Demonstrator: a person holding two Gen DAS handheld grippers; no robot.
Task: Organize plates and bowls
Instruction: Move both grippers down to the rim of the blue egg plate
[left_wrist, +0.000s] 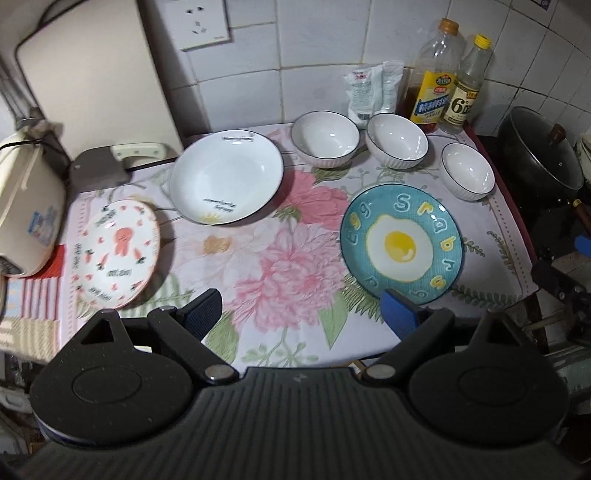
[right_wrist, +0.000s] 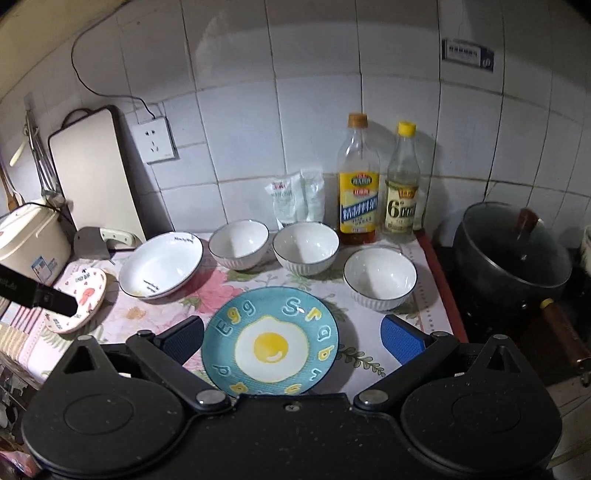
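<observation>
On a floral cloth (left_wrist: 280, 266) lie a pink-patterned plate (left_wrist: 116, 254) at the left, a white deep plate (left_wrist: 225, 177), a blue fried-egg plate (left_wrist: 400, 243) and three white ribbed bowls (left_wrist: 325, 138) (left_wrist: 397, 140) (left_wrist: 467, 170) at the back. My left gripper (left_wrist: 301, 310) is open and empty above the cloth's near edge. My right gripper (right_wrist: 291, 339) is open and empty, hovering over the blue egg plate (right_wrist: 271, 339), its fingers either side of it. The bowls (right_wrist: 238, 243) (right_wrist: 306, 249) (right_wrist: 380, 277), the white plate (right_wrist: 160, 264) and the pink plate (right_wrist: 79, 299) also show there.
Two bottles (right_wrist: 358, 184) (right_wrist: 402, 188) and salt bags (right_wrist: 295, 201) stand against the tiled wall. A black lidded pot (right_wrist: 511, 251) sits on the stove at the right. A rice cooker (left_wrist: 26, 206), a cleaver (left_wrist: 107, 166) and a cutting board (right_wrist: 96, 173) are at the left.
</observation>
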